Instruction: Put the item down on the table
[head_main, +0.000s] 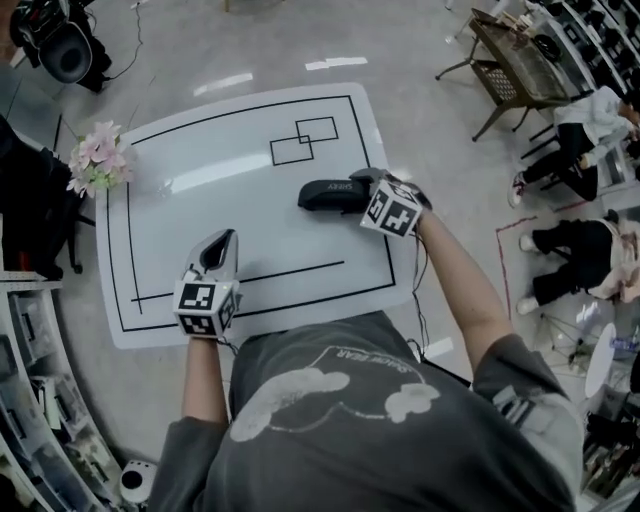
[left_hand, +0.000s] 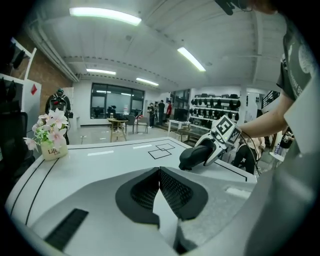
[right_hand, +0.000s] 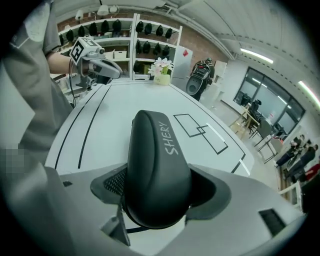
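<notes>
At the left rim of the white rounded table with black outlines (head_main: 250, 225), a small pot of pink and white flowers (head_main: 97, 155) stands. Right of it, over the table's near edge, the left gripper (head_main: 222, 240) points away from the person; its jaws are pressed together at the tips with nothing between them. Farther right, near two overlapping black rectangles (head_main: 305, 140) drawn on the tabletop, a black oblong hard case lettered SHERY (head_main: 320, 193) lies lengthwise low over the surface, one end clamped in the right gripper (head_main: 358, 188). Whether the case touches the table cannot be told.
</notes>
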